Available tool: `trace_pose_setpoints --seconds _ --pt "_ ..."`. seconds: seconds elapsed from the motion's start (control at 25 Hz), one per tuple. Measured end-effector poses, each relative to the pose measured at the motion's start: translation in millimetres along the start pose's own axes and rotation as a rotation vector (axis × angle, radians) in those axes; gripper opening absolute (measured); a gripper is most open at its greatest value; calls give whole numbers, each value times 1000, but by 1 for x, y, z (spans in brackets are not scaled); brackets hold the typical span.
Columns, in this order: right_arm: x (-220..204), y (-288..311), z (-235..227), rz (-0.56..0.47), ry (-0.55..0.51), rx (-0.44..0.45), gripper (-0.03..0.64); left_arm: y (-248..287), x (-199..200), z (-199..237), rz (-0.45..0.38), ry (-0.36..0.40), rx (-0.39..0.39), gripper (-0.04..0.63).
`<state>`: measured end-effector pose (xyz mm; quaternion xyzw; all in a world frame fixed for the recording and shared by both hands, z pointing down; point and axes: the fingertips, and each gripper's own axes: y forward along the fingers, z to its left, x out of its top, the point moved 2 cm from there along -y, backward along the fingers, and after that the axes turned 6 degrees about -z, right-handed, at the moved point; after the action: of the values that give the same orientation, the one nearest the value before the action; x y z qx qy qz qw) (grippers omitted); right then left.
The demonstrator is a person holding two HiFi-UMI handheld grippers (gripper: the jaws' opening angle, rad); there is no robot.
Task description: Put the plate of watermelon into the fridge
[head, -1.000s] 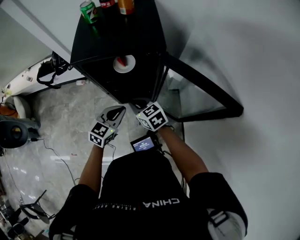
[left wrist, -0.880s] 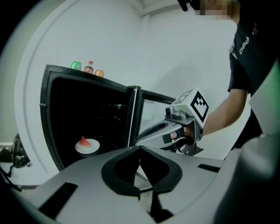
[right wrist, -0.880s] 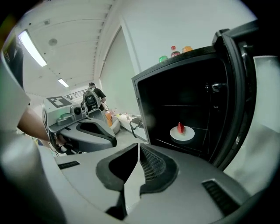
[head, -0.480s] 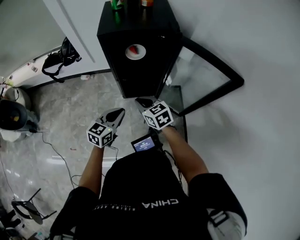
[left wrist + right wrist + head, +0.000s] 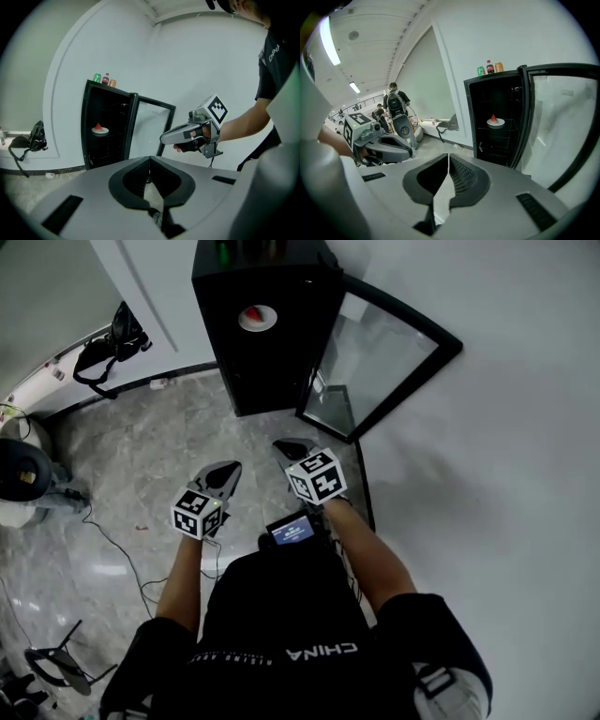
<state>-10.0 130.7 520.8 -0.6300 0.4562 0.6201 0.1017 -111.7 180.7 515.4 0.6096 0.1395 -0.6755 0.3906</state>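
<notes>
The white plate of watermelon (image 5: 256,317) rests on a shelf inside the black fridge (image 5: 281,371); it also shows as the plate (image 5: 100,130) and the plate (image 5: 495,122) in the gripper views. The fridge's glass door (image 5: 380,352) stands wide open to the right. My left gripper (image 5: 228,468) and right gripper (image 5: 284,444) hover over the floor, well back from the fridge. Both are shut with nothing between the jaws. From the left gripper view, the right gripper (image 5: 165,138) crosses in front of the door.
Drink cans and bottles (image 5: 490,68) stand on top of the fridge. A black bag (image 5: 108,348) lies on the white bench at the left wall. Cables (image 5: 112,545) trail over the marble floor. A wheeled machine (image 5: 401,122) and people stand farther back.
The view has drawn back from the fridge, and both grippers now sit farther from it. The plate stays on its shelf and the door stays open.
</notes>
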Motion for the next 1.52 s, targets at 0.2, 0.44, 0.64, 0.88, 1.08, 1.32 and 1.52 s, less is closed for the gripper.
trace_pose_setpoints --seconds 0.2,0.44,0.64,0.88,1.08,1.32,1.52 --pt "-13 -28 1 21 -36 2 18 3 -8 -24 -1 -14 6 12" --pt "-18 -61 -8 33 -86 11 18 39 -7 -59 4 -27 33 12" --pt "-16 -83 -28 33 -121 -1 17 60 7 -85 4 -2 14 12" --pt "-7 -83 -38 -1 -127 10 17 65 19 -85 5 25 33 12" --pt "-6 -85 -40 18 -138 14 17 66 24 -83 8 58 51 12" --pt "-1 -88 -38 14 -153 10 17 61 27 -85 9 88 58 12" --pt "-1 -89 -39 12 -157 18 17 63 24 -88 16 96 59 12"
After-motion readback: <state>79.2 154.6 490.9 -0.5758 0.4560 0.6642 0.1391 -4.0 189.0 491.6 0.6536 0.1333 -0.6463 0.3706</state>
